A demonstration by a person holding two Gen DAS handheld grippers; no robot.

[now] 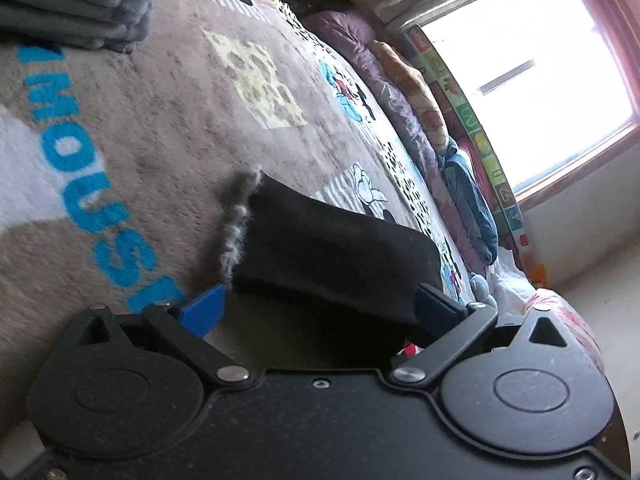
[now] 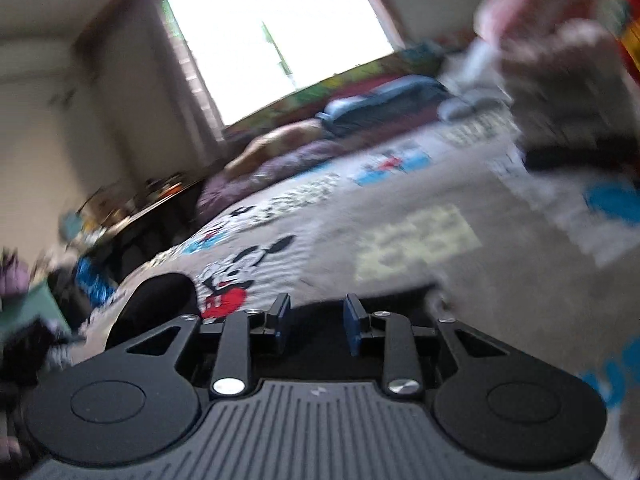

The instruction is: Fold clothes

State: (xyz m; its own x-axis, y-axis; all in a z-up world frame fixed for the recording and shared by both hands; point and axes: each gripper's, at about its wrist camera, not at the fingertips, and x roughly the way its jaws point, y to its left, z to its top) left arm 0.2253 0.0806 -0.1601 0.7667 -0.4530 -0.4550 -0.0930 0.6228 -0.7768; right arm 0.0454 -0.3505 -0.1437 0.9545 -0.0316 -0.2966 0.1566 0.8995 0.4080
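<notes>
A: Where's the black garment (image 1: 328, 248) from my left gripper (image 1: 320, 312)?

B: Between its spread fingers, long axis running away across the blanket (image 1: 168, 128), unclamped.

A: Right gripper (image 2: 316, 322)?

B: Fingers apart, empty; I'd lead left.

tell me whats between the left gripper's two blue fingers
In the left wrist view, a black garment with a grey fuzzy trim lies between the left gripper fingers, which are spread wide.

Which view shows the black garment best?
The left wrist view: the black garment lies sharp and central between the open left claw, grey fringe visible. The right wrist view is motion-blurred; only a dark strip shows by the right claw.
</notes>
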